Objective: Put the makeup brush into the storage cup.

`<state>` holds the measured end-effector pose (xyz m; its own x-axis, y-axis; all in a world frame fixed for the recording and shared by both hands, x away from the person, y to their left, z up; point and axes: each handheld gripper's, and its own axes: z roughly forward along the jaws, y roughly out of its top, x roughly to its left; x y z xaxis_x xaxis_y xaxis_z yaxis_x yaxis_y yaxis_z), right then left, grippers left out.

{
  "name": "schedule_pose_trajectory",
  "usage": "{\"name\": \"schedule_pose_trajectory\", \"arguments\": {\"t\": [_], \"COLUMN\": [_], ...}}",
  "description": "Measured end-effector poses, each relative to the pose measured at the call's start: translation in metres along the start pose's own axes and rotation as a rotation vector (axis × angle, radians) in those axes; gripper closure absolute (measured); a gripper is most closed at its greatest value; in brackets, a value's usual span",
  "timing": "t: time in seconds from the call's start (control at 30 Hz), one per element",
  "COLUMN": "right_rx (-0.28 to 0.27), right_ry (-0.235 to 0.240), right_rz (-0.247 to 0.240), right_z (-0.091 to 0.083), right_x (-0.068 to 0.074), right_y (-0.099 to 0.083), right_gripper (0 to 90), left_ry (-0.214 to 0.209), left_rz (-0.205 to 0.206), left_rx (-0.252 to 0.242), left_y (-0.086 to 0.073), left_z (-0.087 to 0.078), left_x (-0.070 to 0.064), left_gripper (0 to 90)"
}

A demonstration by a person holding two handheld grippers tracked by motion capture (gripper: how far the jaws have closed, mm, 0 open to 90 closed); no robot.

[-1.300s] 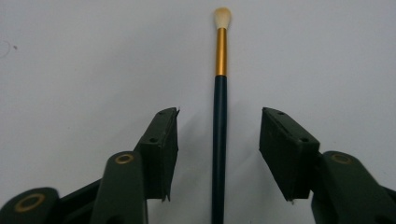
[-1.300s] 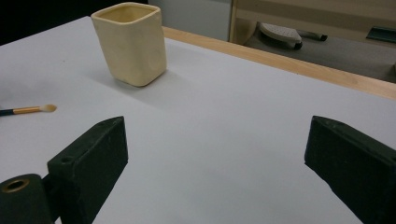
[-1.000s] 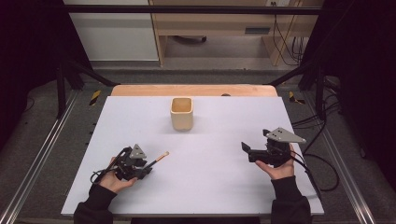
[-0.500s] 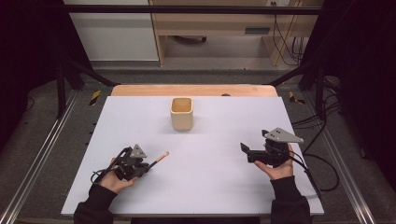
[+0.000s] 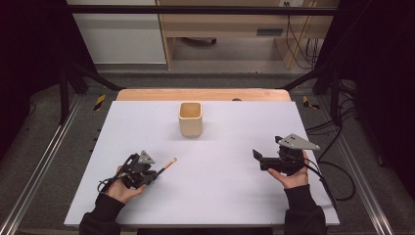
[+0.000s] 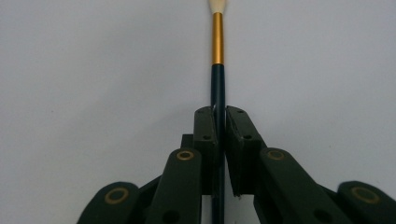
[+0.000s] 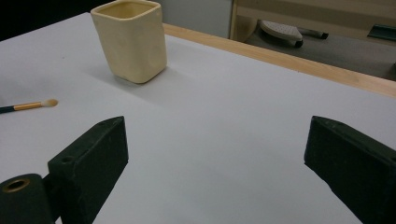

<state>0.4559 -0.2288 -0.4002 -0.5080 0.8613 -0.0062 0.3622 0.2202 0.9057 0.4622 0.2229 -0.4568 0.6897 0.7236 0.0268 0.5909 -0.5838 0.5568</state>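
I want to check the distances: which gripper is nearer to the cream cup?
Left, slightly. The left gripper, shut on the brush, lies before the cream cup, to its left. The right gripper, open, is farther right.

A: Brush (image 6: 218,84)?
B: Dark teal handle, gold ferrule, cream tip.
A: Cup (image 5: 190,119)?
B: Plain pale yellow.
A: Table (image 5: 220,196)?
B: White top, light wood rim.
A: Hand-held grippers?
B: Black, brass rivets.
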Motion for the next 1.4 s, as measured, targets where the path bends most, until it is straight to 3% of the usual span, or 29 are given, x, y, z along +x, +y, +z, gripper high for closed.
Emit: {"name": "schedule_pose_trajectory", "arguments": {"t": [0.23, 0.4, 0.5, 0.6, 0.8, 1.4], "right_rx": [-0.002, -0.01, -0.012, -0.004, -0.001, 0.004], "right_ry": [0.003, 0.003, 0.005, 0.008, 0.014, 0.022], "right_rz": [0.001, 0.004, 0.007, 0.006, 0.006, 0.015], "right_z": [0.001, -0.002, -0.002, -0.002, -0.002, -0.002], "right_x": [0.0, -0.001, -0.001, -0.001, -0.002, -0.002], "right_y": [0.0, 0.001, 0.001, 0.001, 0.001, 0.001], "right_gripper": [6.5, 6.4, 6.5, 6.7, 6.9, 6.8], "left_ry": [-0.004, -0.023, -0.022, -0.025, -0.033, -0.036], "left_rz": [0.004, 0.036, 0.084, 0.114, 0.128, 0.088], "left_rx": [-0.027, 0.004, 0.043, 0.078, 0.121, 0.156], "left_y": [0.007, 0.015, 0.023, 0.029, 0.031, 0.03], "left_z": [-0.009, -0.008, -0.004, 0.0, 0.008, 0.013], "left_x": [0.005, 0.005, 0.005, 0.005, 0.005, 0.004], "left_gripper": [65.7, 59.9, 58.7, 59.8, 65.1, 81.5]}}
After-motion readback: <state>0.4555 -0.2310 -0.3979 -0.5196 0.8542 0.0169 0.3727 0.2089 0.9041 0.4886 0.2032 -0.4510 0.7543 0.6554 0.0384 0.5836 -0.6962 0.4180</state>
